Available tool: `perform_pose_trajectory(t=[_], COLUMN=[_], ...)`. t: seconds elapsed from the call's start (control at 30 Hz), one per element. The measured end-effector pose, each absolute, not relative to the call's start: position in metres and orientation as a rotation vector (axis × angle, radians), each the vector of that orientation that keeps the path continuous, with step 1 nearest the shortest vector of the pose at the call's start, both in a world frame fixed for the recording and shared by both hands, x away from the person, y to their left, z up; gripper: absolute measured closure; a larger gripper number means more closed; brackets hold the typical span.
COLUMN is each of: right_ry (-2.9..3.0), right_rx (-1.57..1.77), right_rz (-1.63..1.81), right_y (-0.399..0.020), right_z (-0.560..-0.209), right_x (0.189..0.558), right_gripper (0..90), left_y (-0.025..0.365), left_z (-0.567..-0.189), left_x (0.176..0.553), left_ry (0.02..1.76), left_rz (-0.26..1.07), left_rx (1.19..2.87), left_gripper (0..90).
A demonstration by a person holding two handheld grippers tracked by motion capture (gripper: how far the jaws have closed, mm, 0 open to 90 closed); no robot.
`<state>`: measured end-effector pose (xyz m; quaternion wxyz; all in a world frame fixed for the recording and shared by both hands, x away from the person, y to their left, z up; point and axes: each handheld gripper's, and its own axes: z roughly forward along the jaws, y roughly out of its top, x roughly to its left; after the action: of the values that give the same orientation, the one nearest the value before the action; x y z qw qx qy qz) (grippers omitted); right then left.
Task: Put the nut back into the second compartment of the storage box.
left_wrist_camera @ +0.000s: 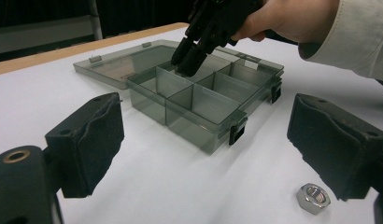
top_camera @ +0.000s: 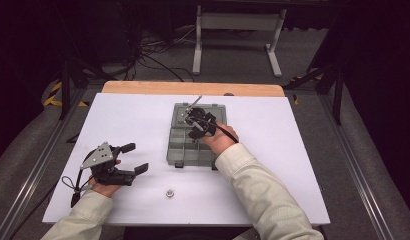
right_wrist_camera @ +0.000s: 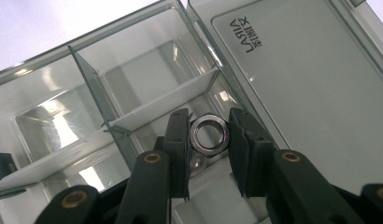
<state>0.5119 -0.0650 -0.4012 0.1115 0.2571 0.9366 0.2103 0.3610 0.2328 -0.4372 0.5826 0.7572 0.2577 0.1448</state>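
Note:
A clear grey compartment box (top_camera: 185,150) lies open mid-table, its lid (top_camera: 179,111) flat on the far side. My right gripper (top_camera: 197,125) points down into a far compartment next to the hinge. In the right gripper view its pads (right_wrist_camera: 178,140) press on a steel nut (right_wrist_camera: 208,134), and a second nut (right_wrist_camera: 197,164) lies just beneath it. My left gripper (top_camera: 135,157) rests open on the table at the left, holding nothing. A loose steel nut (top_camera: 169,192) lies on the table near its right jaw, also seen as the nut (left_wrist_camera: 313,198) in the left gripper view.
The other compartments (left_wrist_camera: 206,100) of the box look empty. The white tabletop (top_camera: 273,130) has free room to the right of the box and along the front edge. A cable (top_camera: 68,182) trails from the left gripper.

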Motion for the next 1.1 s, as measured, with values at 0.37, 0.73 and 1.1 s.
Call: perform_pose_trajectory(t=[0.37,0.73,1.1], right_ry=[2.730,2.715,2.740], right_rx=[0.746,0.737,0.647], right_rz=[0.599,0.686,0.832], right_y=[-0.062,-0.067,-0.064], right_z=[-0.403,-0.385,-0.358], right_x=[0.511,0.501,0.468], right_gripper=[67.2,59.9,28.5], left_y=[0.233,0.233,0.233], left_z=[-0.437,-0.437,-0.437], left_x=[0.361,0.361,0.361], left_ry=[0.602,0.602,0.603], left_rz=[0.337,0.337,0.338], left_rx=[1.768,1.769,1.769], left_gripper=[11.6,11.5,11.5])
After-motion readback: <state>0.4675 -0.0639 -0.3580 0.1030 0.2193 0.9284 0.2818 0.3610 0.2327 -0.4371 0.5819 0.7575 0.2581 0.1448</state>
